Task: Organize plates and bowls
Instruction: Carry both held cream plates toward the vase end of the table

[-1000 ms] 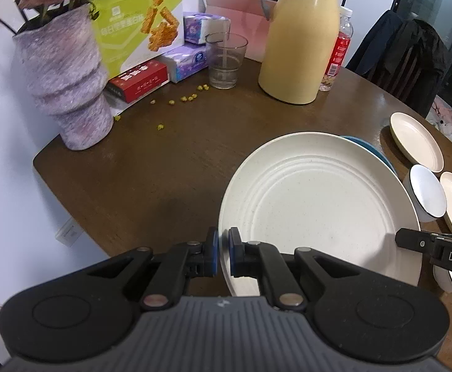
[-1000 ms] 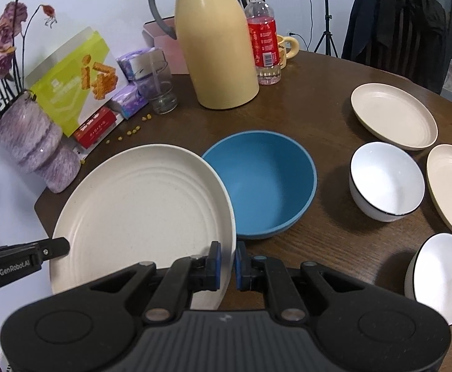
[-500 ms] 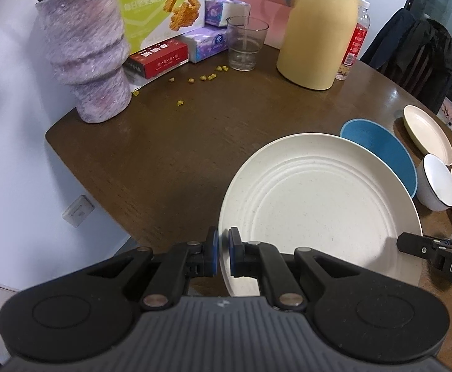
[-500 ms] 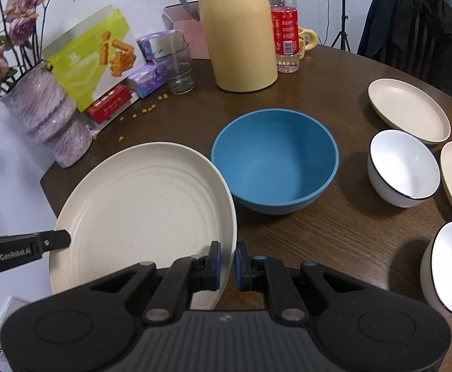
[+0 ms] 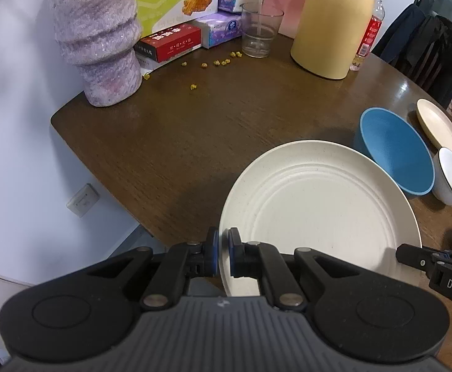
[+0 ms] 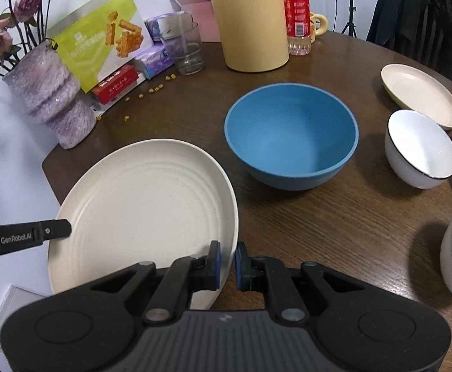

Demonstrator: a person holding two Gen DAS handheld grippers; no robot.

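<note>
I had the big cream plate (image 5: 318,204) pinched by its rim in both hands, left gripper (image 5: 222,255) and right gripper (image 6: 227,263) clamped tight, beside the blue bowl (image 6: 291,136); I judged lowering it level mattered most

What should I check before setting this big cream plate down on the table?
1. Left tongs clamped on the large cream plate rim: ok.
2. Right tongs clamped on the opposite rim of the plate: ok.
3. Plate clear of the blue bowl: ok, a gap of bare table shows between them in the right wrist view.
4. Plate fully over the wooden table: not ok, its near edge overhangs the table edge at the left tongs.
5. Plate already resting on the table: cannot tell.
6. White bowls and small cream plates out of the way: ok, they sit beyond the blue bowl.
</note>
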